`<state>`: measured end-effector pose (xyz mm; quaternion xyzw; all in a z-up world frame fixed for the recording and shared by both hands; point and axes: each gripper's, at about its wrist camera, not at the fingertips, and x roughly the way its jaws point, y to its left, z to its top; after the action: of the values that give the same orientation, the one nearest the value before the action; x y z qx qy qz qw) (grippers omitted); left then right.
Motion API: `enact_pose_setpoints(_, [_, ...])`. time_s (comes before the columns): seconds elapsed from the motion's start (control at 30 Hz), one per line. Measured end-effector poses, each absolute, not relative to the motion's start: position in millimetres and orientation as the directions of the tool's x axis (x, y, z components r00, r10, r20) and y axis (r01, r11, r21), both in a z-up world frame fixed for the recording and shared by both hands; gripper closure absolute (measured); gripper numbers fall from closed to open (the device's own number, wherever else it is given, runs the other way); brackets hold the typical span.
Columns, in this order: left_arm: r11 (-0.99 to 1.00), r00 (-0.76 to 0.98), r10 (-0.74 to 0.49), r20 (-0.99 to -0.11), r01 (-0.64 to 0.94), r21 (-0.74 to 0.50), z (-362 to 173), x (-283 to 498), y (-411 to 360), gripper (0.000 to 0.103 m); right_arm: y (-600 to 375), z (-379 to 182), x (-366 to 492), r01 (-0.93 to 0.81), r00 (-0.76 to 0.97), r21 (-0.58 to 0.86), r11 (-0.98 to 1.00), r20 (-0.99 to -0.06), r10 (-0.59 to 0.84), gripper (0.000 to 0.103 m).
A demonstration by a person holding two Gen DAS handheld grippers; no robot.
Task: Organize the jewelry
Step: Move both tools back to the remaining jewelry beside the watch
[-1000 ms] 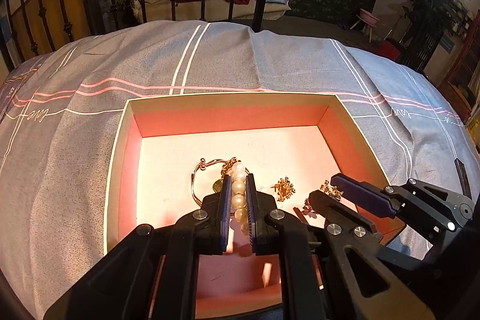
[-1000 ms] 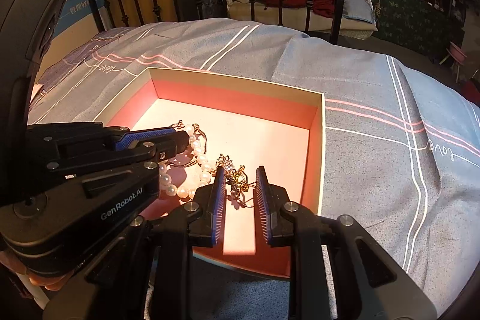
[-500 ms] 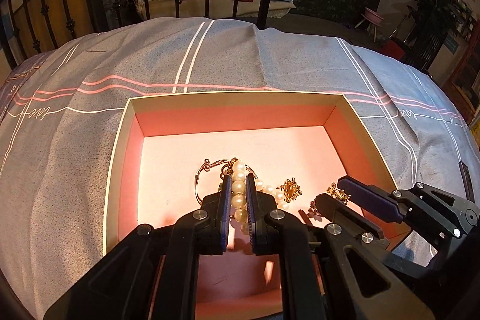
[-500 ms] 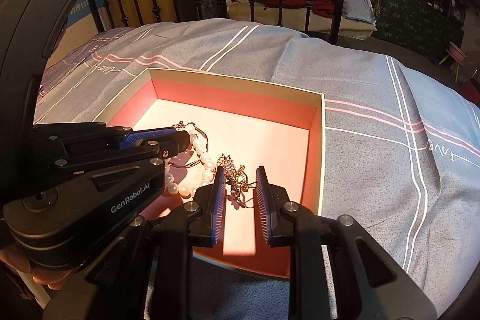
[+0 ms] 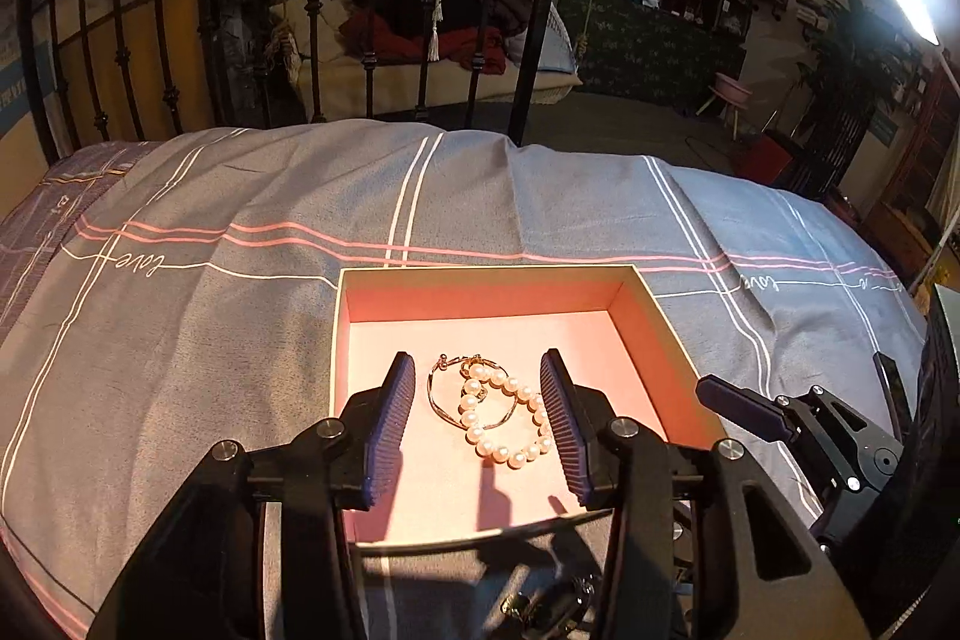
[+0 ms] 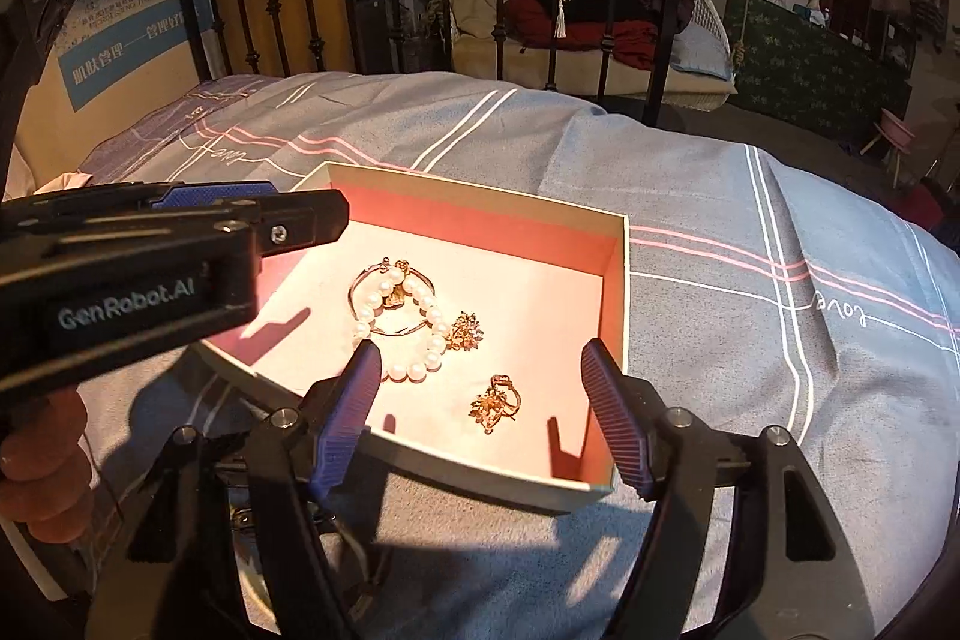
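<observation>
Left gripper nearest the lens in the left wrist view: jaws released, having just been opening, blue ribbed pads standing apart above the near half of the box. Nothing is pinched; the pearl bracelet lies on the box floor, seen in the gap between the pads but clear of them. A thin gold bangle lies looped through the pearls.

Right gripper likewise let go, jaws just been opening and now wide, poised over the near edge of the box. No grip on anything. A gold earring lies loose on the floor between the pads, touching neither. A second gold earring sits a little farther in, just beside the pearl bracelet. The gold bangle shows beyond, overlapping the pearls.

At left in the right wrist view, the left gripper reaches in over the box's left wall; fingers of a hand show beneath it, at the picture edge. In the left wrist view the right gripper enters from the right, one blue-tipped finger over the box's right wall.

Box: cream outside, pink inside, open, resting on a grey bedspread with pink and white stripes. Past the bedspread, a black iron bed frame; behind its bars, dark and red clothes heaped on a pale cushion.
</observation>
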<state>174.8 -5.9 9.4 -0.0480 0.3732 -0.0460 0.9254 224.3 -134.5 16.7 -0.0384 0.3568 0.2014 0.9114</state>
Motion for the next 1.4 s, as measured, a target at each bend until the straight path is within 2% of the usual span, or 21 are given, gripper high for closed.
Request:
enact_pose_setpoints(0.17, [0.989,0.726,-0.137,-0.674,0.059,-0.137,4,123,8,0.056,-155,18,182,-0.354,0.694,0.119,0.928,-0.632,0.346,0.033])
enact_pose_setpoints(0.43, [0.986,0.658,-0.149,-0.738,0.047,-0.158,-40,57,21,0.056,-163,-7,136,-0.385,0.657,0.176,0.906,-0.637,0.403,0.033])
enact_pose_setpoints(0.5, [0.988,0.652,-0.152,-0.743,0.077,-0.135,-46,50,15,0.056,-156,-9,126,-0.421,0.650,0.157,0.893,-0.634,0.418,0.037])
enact_pose_setpoints(0.53, [0.989,0.652,-0.150,-0.743,0.087,-0.123,-49,48,11,0.058,-152,-10,121,-0.439,0.649,0.137,0.888,-0.636,0.418,0.046])
enact_pose_setpoints(0.57, [0.988,0.648,-0.157,-0.746,0.101,-0.120,-51,48,8,0.059,-149,-12,118,-0.446,0.650,0.113,0.888,-0.641,0.408,0.051])
enact_pose_setpoints(0.77, [0.986,0.632,-0.160,-0.758,0.136,-0.095,-63,57,-10,0.070,-152,-21,114,-0.439,0.626,0.128,0.889,-0.666,0.405,0.051])
enact_pose_setpoints(0.87, [0.986,0.630,-0.158,-0.760,0.139,-0.090,-67,61,-11,0.086,-152,-22,114,-0.436,0.623,0.132,0.890,-0.669,0.405,0.051])
enact_pose_setpoints(1.0, [0.980,0.630,-0.196,-0.751,0.158,-0.123,-68,59,-5,0.086,-151,-24,116,-0.442,0.615,0.141,0.886,-0.671,0.414,0.051])
enact_pose_setpoints(1.2, [0.984,0.636,-0.179,-0.751,0.128,-0.127,-66,58,-3,0.086,-144,-30,115,-0.455,0.597,0.146,0.878,-0.682,0.423,0.051])
enact_pose_setpoints(1.4, [0.989,0.647,-0.150,-0.747,0.094,-0.118,-62,53,5,0.086,-135,-20,111,-0.518,0.596,0.135,0.845,-0.651,0.469,0.051])
